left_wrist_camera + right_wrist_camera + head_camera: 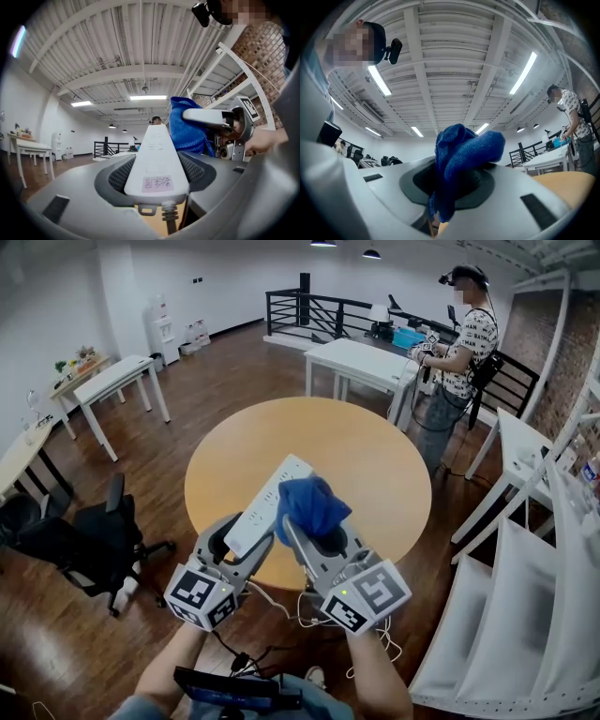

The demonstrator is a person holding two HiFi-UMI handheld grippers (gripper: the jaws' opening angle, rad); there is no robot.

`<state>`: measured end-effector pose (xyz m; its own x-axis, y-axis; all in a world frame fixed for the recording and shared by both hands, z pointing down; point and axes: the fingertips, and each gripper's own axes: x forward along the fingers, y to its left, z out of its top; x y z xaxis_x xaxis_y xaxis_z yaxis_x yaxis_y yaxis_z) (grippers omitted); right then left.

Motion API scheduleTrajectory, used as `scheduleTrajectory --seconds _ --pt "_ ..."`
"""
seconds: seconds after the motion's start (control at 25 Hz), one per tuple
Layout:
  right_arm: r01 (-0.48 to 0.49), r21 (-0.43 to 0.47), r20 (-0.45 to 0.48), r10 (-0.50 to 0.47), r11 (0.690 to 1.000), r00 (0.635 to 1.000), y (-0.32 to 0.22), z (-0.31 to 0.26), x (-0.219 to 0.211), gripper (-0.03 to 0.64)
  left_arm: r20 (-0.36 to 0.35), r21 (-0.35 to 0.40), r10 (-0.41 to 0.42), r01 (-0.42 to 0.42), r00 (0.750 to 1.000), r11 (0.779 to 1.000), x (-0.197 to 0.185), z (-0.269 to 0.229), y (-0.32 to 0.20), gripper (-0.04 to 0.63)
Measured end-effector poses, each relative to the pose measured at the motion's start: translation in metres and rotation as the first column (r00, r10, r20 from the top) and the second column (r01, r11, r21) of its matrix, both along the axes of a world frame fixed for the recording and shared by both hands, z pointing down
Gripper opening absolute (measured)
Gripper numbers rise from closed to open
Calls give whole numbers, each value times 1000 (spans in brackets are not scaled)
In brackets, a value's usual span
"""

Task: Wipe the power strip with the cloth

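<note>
Nearest me, off the near edge of the round table point(375, 456), my left gripper point(246, 542) is clamping its jaws on the cord end of the white power strip point(272, 493), pads pressing both long sides. The strip is being held clear of the tabletop, its free end reaching out over the table's middle. The cord point(286, 610) is hanging slack below the table's near edge. Just right of it, my right gripper point(317, 531) is pinching a bunched blue cloth point(309, 504), jaws closed on the wad. The cloth is sitting at the strip's right edge, apparently touching. Risks, as I am judging them: I am gripping the strip at one end only, so pushing the cloth near the far end could lever it round or slide it out of the pads; the slack cord could snag the table's edge; the wad could drag free under friction. Beyond the table's far side, a person point(459, 343) is standing at white desks, well apart.
</note>
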<state>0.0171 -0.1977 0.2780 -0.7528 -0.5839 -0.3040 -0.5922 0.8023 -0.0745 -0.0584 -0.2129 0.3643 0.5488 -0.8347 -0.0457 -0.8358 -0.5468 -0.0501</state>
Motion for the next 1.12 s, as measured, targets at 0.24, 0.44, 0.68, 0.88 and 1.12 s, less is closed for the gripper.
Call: scheduleTrajectory --seconds 0.24,0.44,0.68,0.88,1.12 --pt "-45 31 -21 46 999 999 -10 -14 18 68 18 8 12 -12 1000 1000 4 -1 5 281" --pt "-80 46 -35 82 996 996 -20 -25 33 67 24 14 25 -25 999 1000 6 -4 8 281" --pt "-121 57 -37 124 991 992 -30 -33 51 69 50 35 36 -38 998 999 10 -6 13 281" --pt "-148 71 -45 151 987 988 -40 -43 64 69 69 17 59 -61 996 998 19 -11 18 281" --pt "-156 94 -93 165 983 982 -54 -53 69 68 83 20 68 -70 994 997 21 -11 20 281"
